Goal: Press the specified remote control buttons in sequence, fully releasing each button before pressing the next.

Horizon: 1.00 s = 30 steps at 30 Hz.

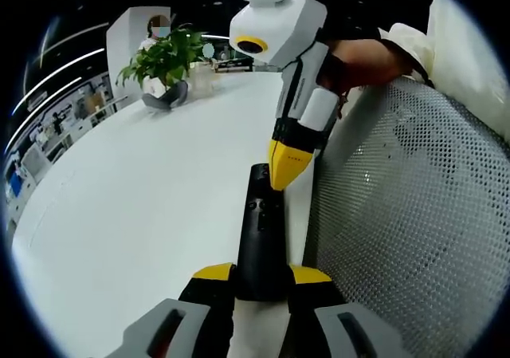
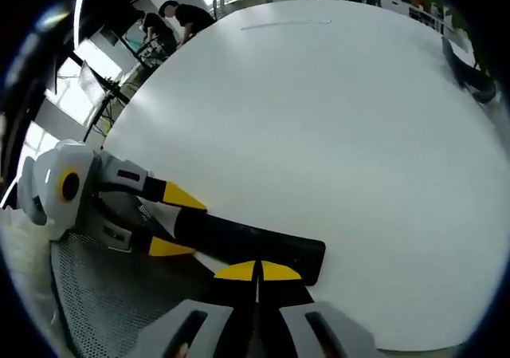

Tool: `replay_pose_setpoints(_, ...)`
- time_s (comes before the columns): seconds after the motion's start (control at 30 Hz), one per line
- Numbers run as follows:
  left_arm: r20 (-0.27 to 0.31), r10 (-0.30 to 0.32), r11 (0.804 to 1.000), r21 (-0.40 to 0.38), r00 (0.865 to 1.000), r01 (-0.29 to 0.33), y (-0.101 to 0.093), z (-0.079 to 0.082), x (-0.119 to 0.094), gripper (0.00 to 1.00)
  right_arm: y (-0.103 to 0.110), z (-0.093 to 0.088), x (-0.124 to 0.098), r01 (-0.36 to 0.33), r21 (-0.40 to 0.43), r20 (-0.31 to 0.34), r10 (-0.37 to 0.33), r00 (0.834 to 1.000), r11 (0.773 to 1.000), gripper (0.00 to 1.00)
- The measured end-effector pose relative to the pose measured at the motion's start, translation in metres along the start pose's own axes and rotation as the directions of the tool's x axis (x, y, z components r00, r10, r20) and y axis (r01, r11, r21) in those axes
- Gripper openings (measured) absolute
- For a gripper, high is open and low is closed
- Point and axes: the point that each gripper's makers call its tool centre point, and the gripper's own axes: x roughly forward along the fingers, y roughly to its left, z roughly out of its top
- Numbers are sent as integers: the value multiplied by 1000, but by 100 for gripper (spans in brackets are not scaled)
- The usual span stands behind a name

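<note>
Left gripper (image 1: pixel 261 276): its yellow-tipped jaws are clamped on the near end of the remote control (image 1: pixel 260 234), one jaw on each long side. The remote is black and slim, and extends away from the jaws over the white table (image 1: pixel 143 214), near the table's right edge. Buttons show on its upper face; their markings are too small to read.

Right gripper (image 1: pixel 284 169): in the left gripper view it comes down from the upper right, held by a hand (image 1: pixel 362 63), with its yellow jaws drawn together to a point on the far part of the remote's face. In the right gripper view the same jaws (image 2: pixel 257 272) meet with no visible gap above the remote (image 2: pixel 255 246), and the left gripper (image 2: pixel 177 222) holds the remote from the left.

Surroundings: a grey mesh chair back (image 1: pixel 406 214) stands just right of the remote. A potted plant (image 1: pixel 166 67) sits at the table's far end, well apart.
</note>
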Motion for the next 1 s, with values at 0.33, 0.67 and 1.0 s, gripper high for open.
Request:
replay_pose_setpoints(0.33,5,-1,1000,0,1000,1,0,1,1,25,-2,-1,1,5,5,7,-5,1000,1000,0)
replay_pose_setpoints(0.67,-7,12,1000,-5,1000,-12,2,-1,-1,28,0,0,1,21,-27,4,-21,1000,999,0)
replay_pose_setpoints(1.0,-29,19,999,26,999,-18,-2,-4,-2,25,0,3,0,0,10,11,0,1000,1000,0)
